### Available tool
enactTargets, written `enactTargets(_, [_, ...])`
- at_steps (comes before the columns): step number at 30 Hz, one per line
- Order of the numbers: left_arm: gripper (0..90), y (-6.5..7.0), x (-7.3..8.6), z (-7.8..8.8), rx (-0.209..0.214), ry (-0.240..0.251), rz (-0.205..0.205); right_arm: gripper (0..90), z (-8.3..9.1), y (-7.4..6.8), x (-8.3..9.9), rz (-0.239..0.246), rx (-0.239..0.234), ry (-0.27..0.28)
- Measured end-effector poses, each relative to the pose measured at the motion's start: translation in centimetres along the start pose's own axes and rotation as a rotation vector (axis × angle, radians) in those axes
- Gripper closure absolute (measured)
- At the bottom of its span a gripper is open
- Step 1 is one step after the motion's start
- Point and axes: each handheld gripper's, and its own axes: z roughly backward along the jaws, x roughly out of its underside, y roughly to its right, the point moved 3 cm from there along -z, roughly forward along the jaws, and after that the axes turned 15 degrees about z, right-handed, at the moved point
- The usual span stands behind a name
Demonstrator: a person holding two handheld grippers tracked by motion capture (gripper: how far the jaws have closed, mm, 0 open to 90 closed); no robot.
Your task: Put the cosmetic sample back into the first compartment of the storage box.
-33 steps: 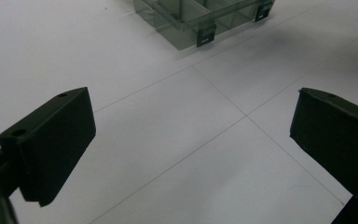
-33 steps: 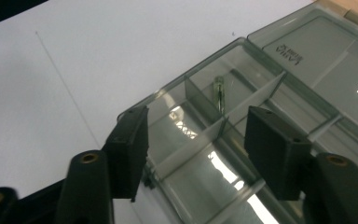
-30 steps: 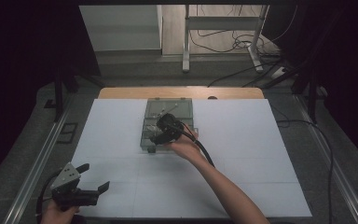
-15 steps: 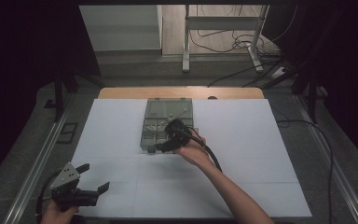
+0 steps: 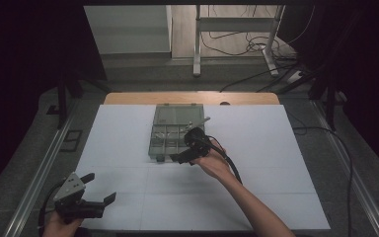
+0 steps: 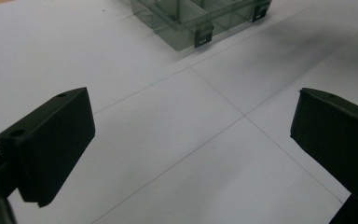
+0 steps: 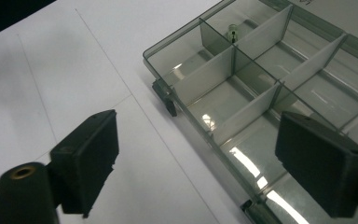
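A clear, grey-tinted plastic organizer box [image 5: 173,132] lies flat near the far middle of the white bench [image 5: 286,148]. Thin walls split it into a grid of shallow compartments, and two small dark latches sit on its near edge. In the right gripper view one far compartment holds a tiny pale part [image 7: 232,31]; the others shown there look bare and glossy. The right gripper [image 5: 180,159] hovers at the box's near right corner; its jaws have just been opening and stand spread, nothing between them. The left gripper [image 5: 98,190] rests at the bench's near left corner, jaws wide apart.
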Motion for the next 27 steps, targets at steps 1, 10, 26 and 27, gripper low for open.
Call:
enactTargets(1, [0.3, 0.0, 0.0, 0.0, -0.002, 0.001, 0.0, 11.6, 0.1, 0.0, 0.0, -0.004, 0.001, 0.002])
enactTargets(10, [0.9, 0.0, 0.0, -0.1, -0.033, -0.001, 0.01, 6.9, 1.7, -0.4, 1.0, -0.011, 0.01, 0.013])
enactTargets(26, [1.4, -0.1, -0.1, -0.1, -0.049, -0.004, 0.026, 4.8, 4.1, -1.4, 2.9, -0.012, 0.062, 0.03])
enactTargets(27, [1.4, -0.2, -0.1, -0.1, -0.05, -0.003, 0.028, 4.8, 4.2, -1.4, 3.1, -0.007, 0.064, 0.031])
